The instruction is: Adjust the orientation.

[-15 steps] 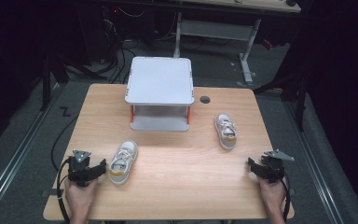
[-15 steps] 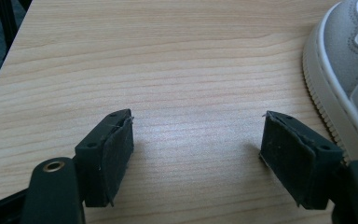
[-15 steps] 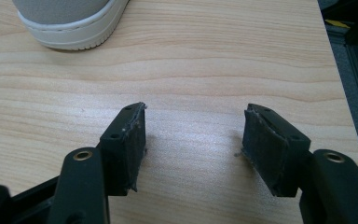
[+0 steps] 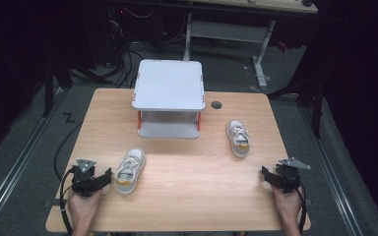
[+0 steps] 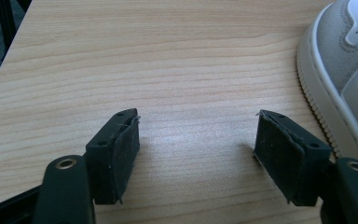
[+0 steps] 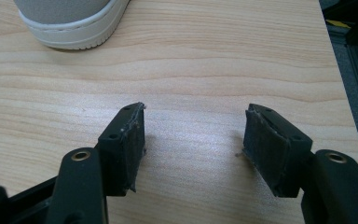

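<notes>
Two small white-and-grey shoes lie on the wooden table [image 4: 187, 167]. One shoe [image 4: 130, 170] with an orange heel lies front left; its side [image 5: 340, 70] shows at the right edge of the left gripper view. The other shoe [image 4: 238, 138] lies right of centre; its heel [image 6: 72, 21] shows at the top of the right gripper view. My left gripper [image 4: 98, 179] [image 5: 196, 140] rests open near the front left edge, just left of the first shoe. Near the front right edge my right gripper [image 4: 270, 176] [image 6: 193, 135] is open, with nothing between its jaws.
A white two-level shelf stand [image 4: 169, 96] with orange posts stands at the back middle of the table. A round cable hole [image 4: 216, 104] sits to its right. Dark floor, cables and desk legs surround the table.
</notes>
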{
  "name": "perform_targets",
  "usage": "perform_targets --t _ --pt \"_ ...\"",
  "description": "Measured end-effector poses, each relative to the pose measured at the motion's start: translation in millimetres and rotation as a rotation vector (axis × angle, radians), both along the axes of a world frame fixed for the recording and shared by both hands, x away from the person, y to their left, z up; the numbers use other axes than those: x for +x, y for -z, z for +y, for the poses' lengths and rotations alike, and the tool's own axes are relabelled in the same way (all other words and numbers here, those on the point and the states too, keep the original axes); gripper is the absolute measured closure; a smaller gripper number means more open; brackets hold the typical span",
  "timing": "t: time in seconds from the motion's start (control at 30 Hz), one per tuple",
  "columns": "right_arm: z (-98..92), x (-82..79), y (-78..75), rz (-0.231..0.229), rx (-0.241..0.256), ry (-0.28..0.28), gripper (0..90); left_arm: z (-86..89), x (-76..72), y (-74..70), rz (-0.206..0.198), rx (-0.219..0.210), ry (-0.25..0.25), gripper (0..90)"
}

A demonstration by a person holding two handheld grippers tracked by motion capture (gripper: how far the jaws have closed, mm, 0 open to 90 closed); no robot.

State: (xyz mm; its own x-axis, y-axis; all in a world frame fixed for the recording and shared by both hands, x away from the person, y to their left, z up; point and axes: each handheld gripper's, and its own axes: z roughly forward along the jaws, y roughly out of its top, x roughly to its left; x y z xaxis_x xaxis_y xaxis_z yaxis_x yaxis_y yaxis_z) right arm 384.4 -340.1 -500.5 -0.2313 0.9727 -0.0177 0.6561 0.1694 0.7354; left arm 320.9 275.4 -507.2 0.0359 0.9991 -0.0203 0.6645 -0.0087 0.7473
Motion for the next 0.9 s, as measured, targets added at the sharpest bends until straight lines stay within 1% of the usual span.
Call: perform_targets --t 0.1,0.23,0.3,0.43,0.47,0.5,0.57,0.63,0.67,0.7,0.73,0.77,0.8,0.87,0.9 --pt "0.2 0.0 0.0 0.001 0.001 0.001 38.5 -0.4 -2.0 -0.9 0.004 0.002 0.003 33.1" --pt "0.1 0.2 0.0 0.001 0.001 0.0 38.3 0.0 -8.5 -4.7 0.002 -0.013 0.008 34.9" --pt "0.2 0.1 0.0 0.002 0.001 0.001 38.3 1.7 -13.1 -9.1 -0.01 -0.03 0.01 35.5" --pt "0.1 0.3 0.0 0.0 0.001 -0.003 38.0 4.3 -23.4 -23.2 -0.049 -0.071 0.025 35.9" --pt "0.2 0.1 0.0 0.001 0.001 -0.002 38.0 3.8 -26.0 -26.8 -0.061 -0.078 0.028 35.7" --pt "0.2 0.1 0.0 0.001 0.001 -0.002 38.0 3.8 -26.0 -26.8 -0.061 -0.078 0.028 35.0" --pt "0.3 0.1 0.0 0.001 0.002 -0.002 37.9 -1.1 -33.1 -37.3 -0.082 -0.079 0.061 33.8" --pt "0.3 0.1 0.0 0.001 0.002 -0.001 38.0 -5.8 -36.5 -43.5 -0.087 -0.076 0.093 33.6" --pt "0.3 0.1 0.0 0.001 0.002 -0.001 38.0 -5.8 -36.5 -43.5 -0.087 -0.076 0.093 33.6" --pt "0.3 0.1 0.0 0.001 0.002 -0.001 37.9 -11.1 -38.3 -49.0 -0.086 -0.076 0.125 33.6" --pt "0.3 0.1 0.0 0.001 0.002 -0.001 37.9 -11.1 -38.3 -49.0 -0.086 -0.076 0.125 33.8" --pt "0.2 0.2 0.0 0.001 0.001 -0.002 37.9 -16.4 -38.9 -53.7 -0.087 -0.071 0.16 34.7" --pt "0.2 0.2 0.0 0.001 0.001 -0.002 37.9 -16.4 -38.9 -53.7 -0.087 -0.071 0.16 36.0" --pt "0.2 0.2 0.0 0.001 0.001 -0.002 37.9 -24.3 -36.7 -57.5 -0.087 -0.071 0.192 37.5" --pt "0.3 0.1 0.0 0.001 0.001 -0.001 37.9 -27.4 -35.0 -58.6 -0.082 -0.062 0.208 38.5"
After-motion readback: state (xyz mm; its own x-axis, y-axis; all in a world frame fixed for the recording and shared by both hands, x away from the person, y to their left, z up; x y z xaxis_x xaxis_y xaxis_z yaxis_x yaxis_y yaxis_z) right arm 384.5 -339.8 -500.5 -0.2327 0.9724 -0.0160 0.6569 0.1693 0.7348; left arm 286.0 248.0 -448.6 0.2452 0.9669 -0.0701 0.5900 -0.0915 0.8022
